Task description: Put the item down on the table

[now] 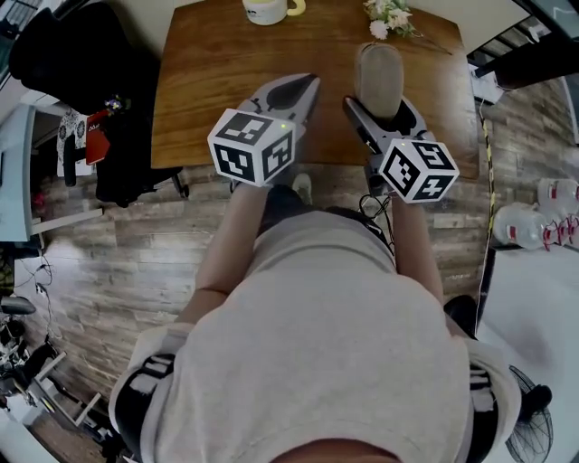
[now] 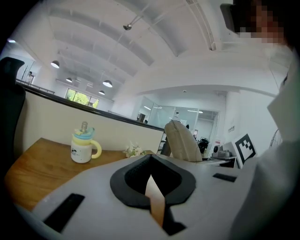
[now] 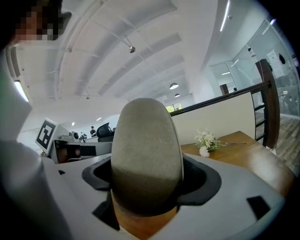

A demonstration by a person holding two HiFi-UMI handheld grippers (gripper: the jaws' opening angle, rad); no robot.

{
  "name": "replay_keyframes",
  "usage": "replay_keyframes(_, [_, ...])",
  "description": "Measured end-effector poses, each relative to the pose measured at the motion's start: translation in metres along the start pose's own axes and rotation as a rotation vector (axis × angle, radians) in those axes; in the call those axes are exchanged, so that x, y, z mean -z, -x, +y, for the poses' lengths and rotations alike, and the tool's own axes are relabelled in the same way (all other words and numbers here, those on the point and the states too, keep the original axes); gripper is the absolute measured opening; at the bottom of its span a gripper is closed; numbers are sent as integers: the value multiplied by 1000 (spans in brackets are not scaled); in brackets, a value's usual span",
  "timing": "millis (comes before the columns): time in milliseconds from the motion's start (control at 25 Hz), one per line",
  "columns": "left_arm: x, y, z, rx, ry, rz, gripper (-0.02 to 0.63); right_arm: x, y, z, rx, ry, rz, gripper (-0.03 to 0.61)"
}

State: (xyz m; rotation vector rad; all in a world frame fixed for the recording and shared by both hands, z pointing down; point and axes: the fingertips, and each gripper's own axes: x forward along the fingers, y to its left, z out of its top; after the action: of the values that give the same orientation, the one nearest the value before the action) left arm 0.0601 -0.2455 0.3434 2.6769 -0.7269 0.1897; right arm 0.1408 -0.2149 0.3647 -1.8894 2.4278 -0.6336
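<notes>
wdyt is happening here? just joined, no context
A person stands at a wooden table with a handheld gripper in each hand. The right gripper is clamped on a grey oval item, held upright above the table's near side and not yet set down. The left gripper is beside it, jaws together with nothing between them. A lidded mug and a small flower bunch sit at the far side of the table.

Bright ceiling lamps (image 2: 107,84); even light; fisheye edges dark, near parts blurred.
</notes>
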Motion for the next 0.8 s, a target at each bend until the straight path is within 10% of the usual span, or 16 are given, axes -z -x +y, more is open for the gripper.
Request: replay_keyframes(800, [0,-25,59,36,83,14,14,-2,-62,-5,29,54,85,402])
